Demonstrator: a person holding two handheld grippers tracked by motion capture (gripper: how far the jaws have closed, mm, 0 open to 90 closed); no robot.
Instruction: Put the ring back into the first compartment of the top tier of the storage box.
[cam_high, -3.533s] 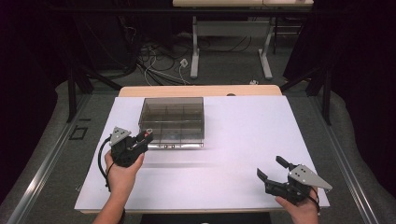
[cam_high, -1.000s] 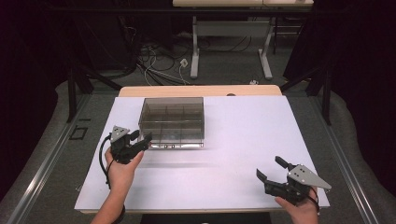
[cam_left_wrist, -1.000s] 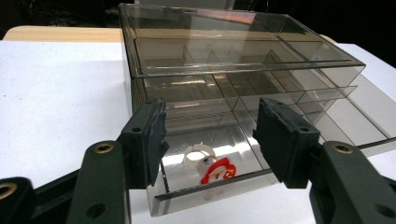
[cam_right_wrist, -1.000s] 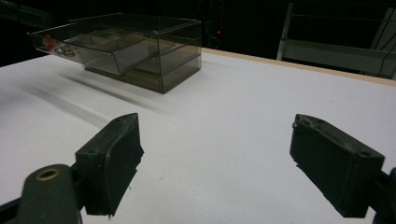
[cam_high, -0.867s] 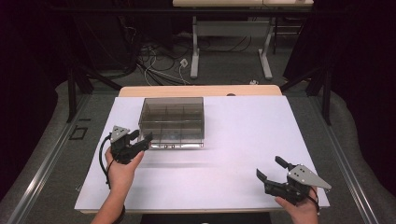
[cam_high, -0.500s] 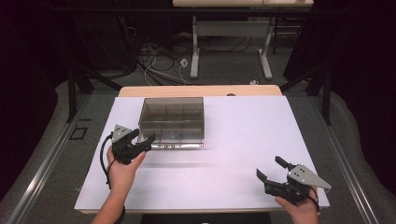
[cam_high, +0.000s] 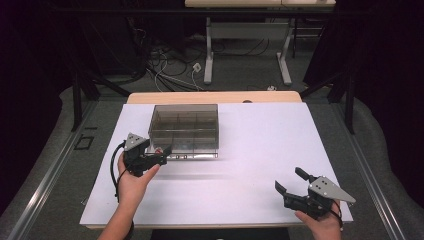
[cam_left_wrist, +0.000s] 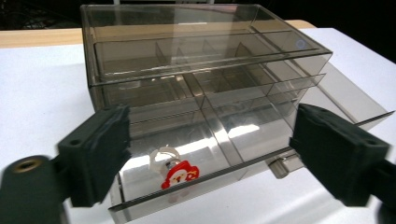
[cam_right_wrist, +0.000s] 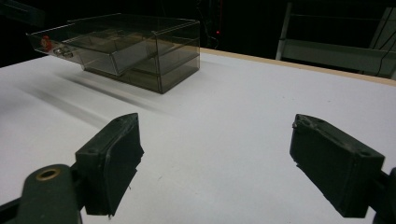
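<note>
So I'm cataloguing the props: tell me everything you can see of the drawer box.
The drawer box is smoky, see-through plastic, squarish, with stacked drawers split into compartments by dividers. It sits flat on the white table, toward the far left. The bottom drawer is pulled out toward the person and has a small knob on its front. A Santa ring lies in its front compartment. The left gripper is open just before the drawer; nothing grips the box.
</note>
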